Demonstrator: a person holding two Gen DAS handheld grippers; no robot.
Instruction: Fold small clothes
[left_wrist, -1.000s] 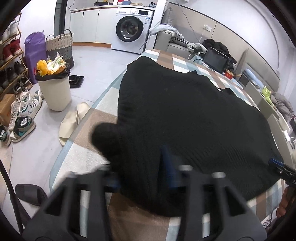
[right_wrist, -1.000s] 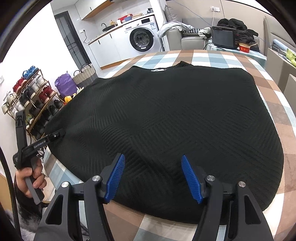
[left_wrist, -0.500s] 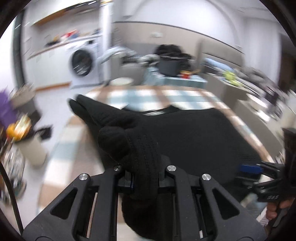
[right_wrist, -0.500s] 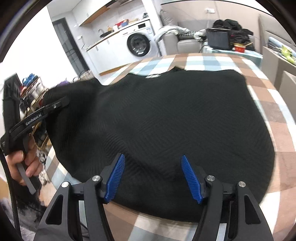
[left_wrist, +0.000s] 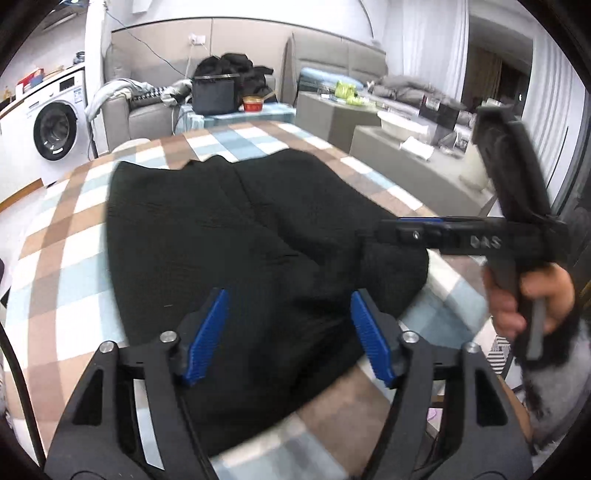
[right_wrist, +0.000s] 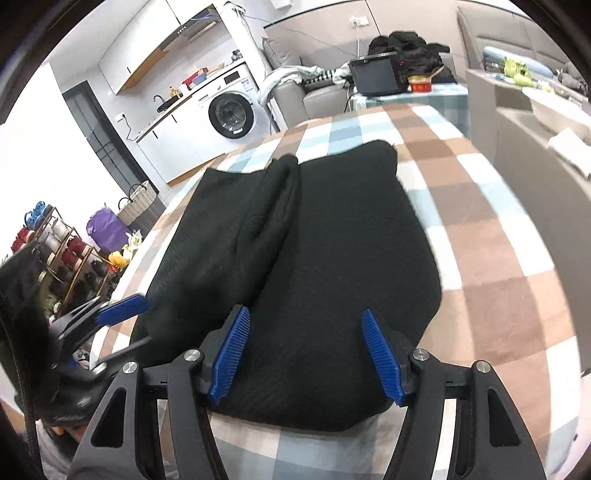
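A black knit sweater (left_wrist: 229, 236) lies on the checked tablecloth (left_wrist: 55, 266), its left side folded over onto the middle; the fold ridge shows in the right wrist view (right_wrist: 266, 206). My left gripper (left_wrist: 288, 332) is open and empty, just above the sweater's near hem. My right gripper (right_wrist: 306, 354) is open and empty over the near hem (right_wrist: 314, 369). The right gripper also shows in the left wrist view (left_wrist: 424, 229), over the sweater's right edge. The left gripper shows in the right wrist view (right_wrist: 122, 321), at the sweater's left edge.
A washing machine (right_wrist: 232, 110) and a sofa with clothes (left_wrist: 221, 85) stand beyond the table. A shoe rack (right_wrist: 48, 251), a basket (right_wrist: 140, 199) and a purple bag (right_wrist: 107, 229) stand on the floor to the left. Grey cabinets (left_wrist: 406, 162) stand to the right.
My left gripper carried the sweater's left side up and over onto the middle, then let go and opened. The sweater looks narrower now. My right gripper stayed open near the hem.
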